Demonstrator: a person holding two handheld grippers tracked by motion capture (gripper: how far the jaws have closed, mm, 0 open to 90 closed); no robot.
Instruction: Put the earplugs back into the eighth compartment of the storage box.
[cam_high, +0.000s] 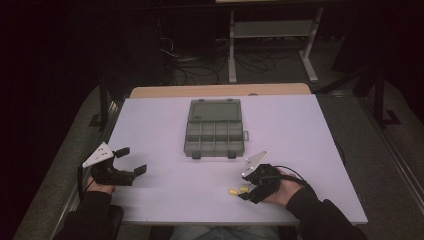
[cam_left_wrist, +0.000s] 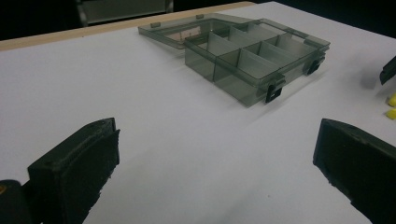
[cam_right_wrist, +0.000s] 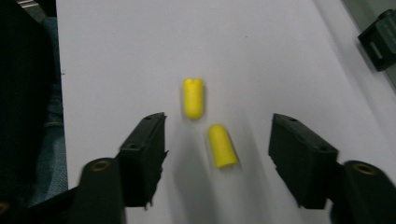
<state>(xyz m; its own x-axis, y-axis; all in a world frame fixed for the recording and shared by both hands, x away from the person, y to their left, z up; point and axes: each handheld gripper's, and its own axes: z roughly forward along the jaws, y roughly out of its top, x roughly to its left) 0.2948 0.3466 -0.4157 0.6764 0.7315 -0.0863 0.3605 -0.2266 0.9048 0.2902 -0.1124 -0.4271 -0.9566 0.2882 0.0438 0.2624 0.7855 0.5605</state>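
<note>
Dim room beyond white table (cam_high: 300, 125); both tools gaping, right tool (cam_right_wrist: 217, 140) around nearer yellow earplug (cam_right_wrist: 222, 146), untouched.

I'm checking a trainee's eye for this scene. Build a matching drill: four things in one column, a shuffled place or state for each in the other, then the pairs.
Things
1. compartment box
2. nearer yellow earplug
3. left tongs
4. farther yellow earplug

States
A. open wide, nothing between the jaws
B. lies between the jaws of the right tongs, untouched
C. lid folded back flat, compartments bare
D. lies just beyond the jaw tips of the right tongs

Pairs: 1-C, 2-B, 3-A, 4-D
</note>
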